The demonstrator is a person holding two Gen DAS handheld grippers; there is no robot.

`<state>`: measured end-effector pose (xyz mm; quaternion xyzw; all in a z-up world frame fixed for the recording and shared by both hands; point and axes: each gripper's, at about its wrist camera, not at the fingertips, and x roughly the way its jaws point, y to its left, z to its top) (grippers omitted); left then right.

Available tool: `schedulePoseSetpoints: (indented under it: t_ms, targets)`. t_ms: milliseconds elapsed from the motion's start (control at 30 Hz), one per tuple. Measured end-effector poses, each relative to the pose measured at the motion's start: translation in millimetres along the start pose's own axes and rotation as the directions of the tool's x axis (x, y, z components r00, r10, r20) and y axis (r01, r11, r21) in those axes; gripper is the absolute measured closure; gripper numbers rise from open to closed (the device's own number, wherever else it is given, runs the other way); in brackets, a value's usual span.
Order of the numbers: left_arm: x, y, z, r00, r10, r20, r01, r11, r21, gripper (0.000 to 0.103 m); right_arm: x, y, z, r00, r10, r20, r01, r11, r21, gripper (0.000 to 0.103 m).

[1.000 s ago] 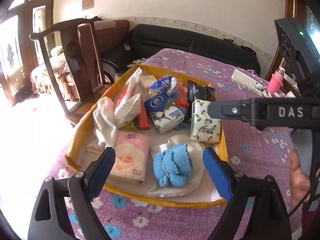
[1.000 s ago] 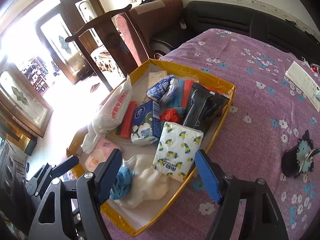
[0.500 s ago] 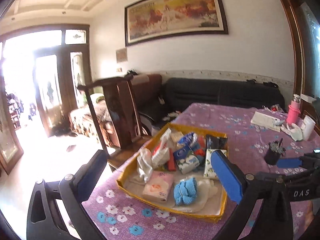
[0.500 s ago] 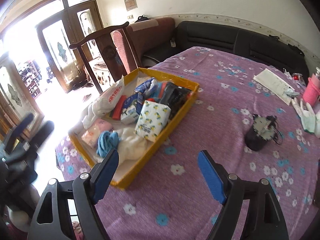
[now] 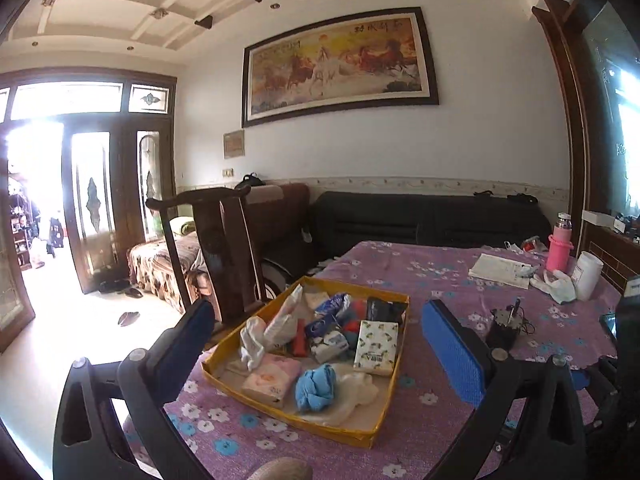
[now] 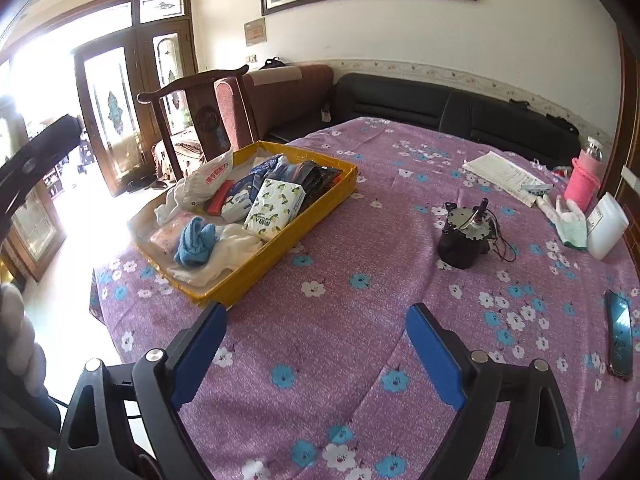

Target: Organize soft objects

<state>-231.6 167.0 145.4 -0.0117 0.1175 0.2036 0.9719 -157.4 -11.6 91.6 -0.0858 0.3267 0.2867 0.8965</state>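
tray (image 5: 384, 412): shallow yellow cardboard, crammed with soft packs
cloth (image 5: 316, 386): fuzzy blue, scrunched
left claw (image 5: 316, 340): spread, empty
right claw (image 6: 316, 336): spread, empty

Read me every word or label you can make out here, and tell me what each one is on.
No text reads with certainty.
Lemon-print tissue pack: dark label at its lower edge, too small.
White plastic bag: red characters, blurred.
Horse painting: calligraphy along the top, illegible.
White jar: label too small.
Papers: print unreadable.

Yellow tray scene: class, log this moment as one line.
left hand-held gripper: open, empty | right hand-held gripper: open, empty | yellow tray: full | blue cloth: in tray, on white cloth
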Motion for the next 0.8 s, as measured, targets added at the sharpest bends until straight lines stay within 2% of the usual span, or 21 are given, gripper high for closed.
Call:
schedulePoseSetpoints:
  t_ms: [200,367,800]
  targets:
    - [19,0,-13,0.993,-0.016,-0.114,0.011,0.999,-0.041,0.0,9,10,-16,1.0,-0.022,-0.015,0.021,0.998,-0.053,0.009]
    - [27,-1,-16,0.988,0.018,-0.152,-0.022,0.999,-0.026,0.0,22,3,-18,0.999,-0.022,-0.041,0.021,0.999,-0.031,0.009]
    - [55,-5,-26,0.968,0.042,-0.247,-0.039,0.999,0.014,0.0,42,6,-7,0.997,0.016,-0.078,-0.017,1.0,-0.021,0.009]
